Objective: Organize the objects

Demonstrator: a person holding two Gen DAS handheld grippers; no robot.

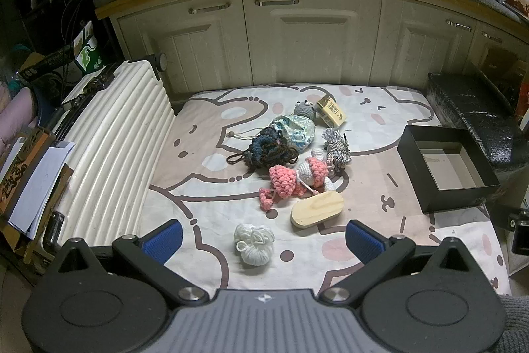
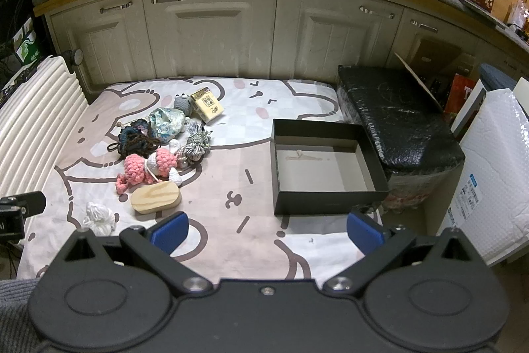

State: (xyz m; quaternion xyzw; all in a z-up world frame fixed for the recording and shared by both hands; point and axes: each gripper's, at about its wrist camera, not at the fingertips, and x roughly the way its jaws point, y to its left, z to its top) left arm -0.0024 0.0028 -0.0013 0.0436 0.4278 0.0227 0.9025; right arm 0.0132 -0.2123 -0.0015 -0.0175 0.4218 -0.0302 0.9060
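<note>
A heap of small things lies on a cartoon-print cloth (image 1: 211,197): a pink crochet doll (image 1: 297,177), a dark yarn bundle (image 1: 267,149), a floral pouch (image 1: 296,128), a grey crochet toy (image 1: 305,109), a yellow carton (image 1: 330,113), a grey tassel (image 1: 337,146), a wooden oval block (image 1: 316,207) and a white yarn ball (image 1: 254,242). An empty black box (image 2: 325,167) sits to their right. My left gripper (image 1: 264,237) hangs open above the white yarn ball. My right gripper (image 2: 267,229) is open over bare cloth (image 2: 251,240) near the box's front.
A white ribbed suitcase (image 1: 119,151) lies along the cloth's left edge. Cream cabinet doors (image 2: 211,32) close off the back. A black wrapped bundle (image 2: 396,118) and a white padded mailer (image 2: 496,167) stand to the right. Papers and boxes (image 1: 29,174) crowd the far left.
</note>
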